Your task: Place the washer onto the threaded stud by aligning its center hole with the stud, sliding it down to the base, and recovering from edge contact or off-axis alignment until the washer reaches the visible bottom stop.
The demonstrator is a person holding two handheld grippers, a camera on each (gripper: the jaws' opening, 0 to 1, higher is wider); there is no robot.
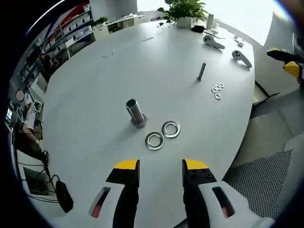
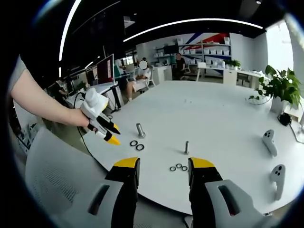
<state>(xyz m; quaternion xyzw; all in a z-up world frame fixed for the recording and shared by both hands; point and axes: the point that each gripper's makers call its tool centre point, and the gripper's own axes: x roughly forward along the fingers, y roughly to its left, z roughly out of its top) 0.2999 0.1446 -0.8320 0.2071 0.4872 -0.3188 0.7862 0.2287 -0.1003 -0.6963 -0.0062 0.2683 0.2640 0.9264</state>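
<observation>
A thick threaded stud (image 1: 135,112) stands upright on the white table (image 1: 95,80). Two large washers (image 1: 155,140) (image 1: 171,129) lie flat just in front of it. Farther off is a thin stud (image 1: 202,71) with three small washers (image 1: 218,89) beside it. My left gripper (image 1: 161,165) hangs open and empty, short of the large washers. My right gripper (image 2: 164,164) is open and empty near the table edge, with the small washers (image 2: 178,167) between its jaws' line and the thin stud (image 2: 186,147) beyond. The left gripper (image 2: 114,135), held by a hand, hovers left of the thick stud (image 2: 140,130).
Two white controllers (image 1: 213,42) (image 1: 242,58) and a potted plant (image 1: 185,12) sit at the table's far end. The right gripper's (image 1: 287,61) yellow tips show off the table's right side. Grey mesh chairs (image 1: 266,180) stand by the near edge. People sit at desks in the background.
</observation>
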